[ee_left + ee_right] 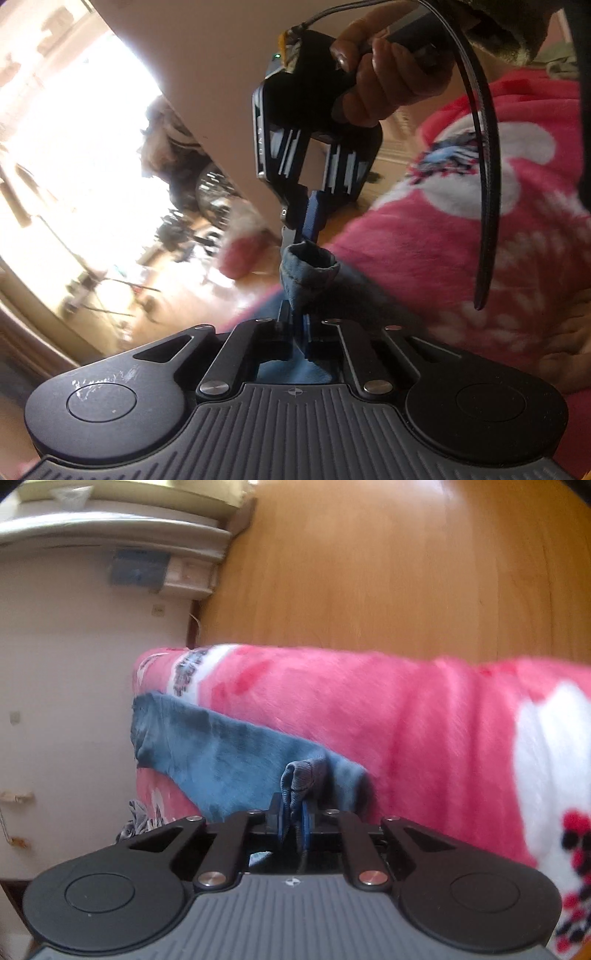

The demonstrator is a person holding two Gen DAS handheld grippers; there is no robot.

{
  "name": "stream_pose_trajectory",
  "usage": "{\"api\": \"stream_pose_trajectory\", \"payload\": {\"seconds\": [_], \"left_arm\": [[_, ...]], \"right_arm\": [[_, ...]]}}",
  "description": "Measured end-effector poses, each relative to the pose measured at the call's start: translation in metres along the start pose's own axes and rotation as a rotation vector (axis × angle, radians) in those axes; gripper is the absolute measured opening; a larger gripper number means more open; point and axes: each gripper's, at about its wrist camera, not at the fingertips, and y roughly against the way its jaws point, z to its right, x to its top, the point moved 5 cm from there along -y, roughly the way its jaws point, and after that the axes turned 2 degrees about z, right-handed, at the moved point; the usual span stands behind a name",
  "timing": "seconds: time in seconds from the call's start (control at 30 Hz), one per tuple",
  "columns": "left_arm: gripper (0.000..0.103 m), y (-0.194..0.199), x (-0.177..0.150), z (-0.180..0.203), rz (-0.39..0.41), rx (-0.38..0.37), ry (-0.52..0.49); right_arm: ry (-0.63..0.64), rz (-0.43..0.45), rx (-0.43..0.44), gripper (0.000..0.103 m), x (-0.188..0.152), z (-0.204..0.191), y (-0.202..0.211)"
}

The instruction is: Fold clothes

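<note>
There's a fuzzy pink blanket (424,720) with white patches spread out, a wooden floor (388,561) beyond it, and a white wall (74,672) with a small socket (159,609). A bright, washed-out window (74,147) fills the left wrist view.

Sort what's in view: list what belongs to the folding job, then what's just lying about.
In the job:
blue garment
left gripper, shut on its fabric
right gripper, shut on a bunched edge

Lying about:
pink blanket under the garment
patterned cloth at the blanket's edge
wooden floor
</note>
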Motion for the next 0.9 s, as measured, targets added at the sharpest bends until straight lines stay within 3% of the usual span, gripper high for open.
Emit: {"api": "stream_pose_trajectory", "payload": {"seconds": [0.1, 0.17, 0.33, 0.63, 0.73, 0.9], "left_arm": [[0.003, 0.006, 0.001, -0.007, 0.025, 0.062, -0.045], [0.003, 0.005, -0.003, 0.003, 0.019, 0.045, -0.103], [0.003, -0.001, -0.009, 0.036, 0.011, -0.038, -0.210], [0.003, -0.014, -0.012, 0.060, -0.016, -0.105, -0.274], [0.005, -0.013, -0.016, 0.058, -0.033, -0.108, -0.258], [0.007, -0.002, -0.011, 0.047, -0.054, -0.124, -0.142]], "right_arm": [[0.106, 0.040, 0.082, 0.008, 0.005, -0.023, 0.002], [0.170, 0.046, 0.086, 0.008, 0.004, -0.028, 0.000], [0.211, 0.001, 0.012, 0.008, -0.004, -0.003, -0.012], [0.332, 0.006, -0.091, 0.007, -0.016, 0.014, -0.012], [0.390, 0.017, -0.121, 0.006, -0.020, 0.012, -0.014], [0.481, 0.035, -0.169, 0.006, -0.027, 0.009, -0.017]]}}
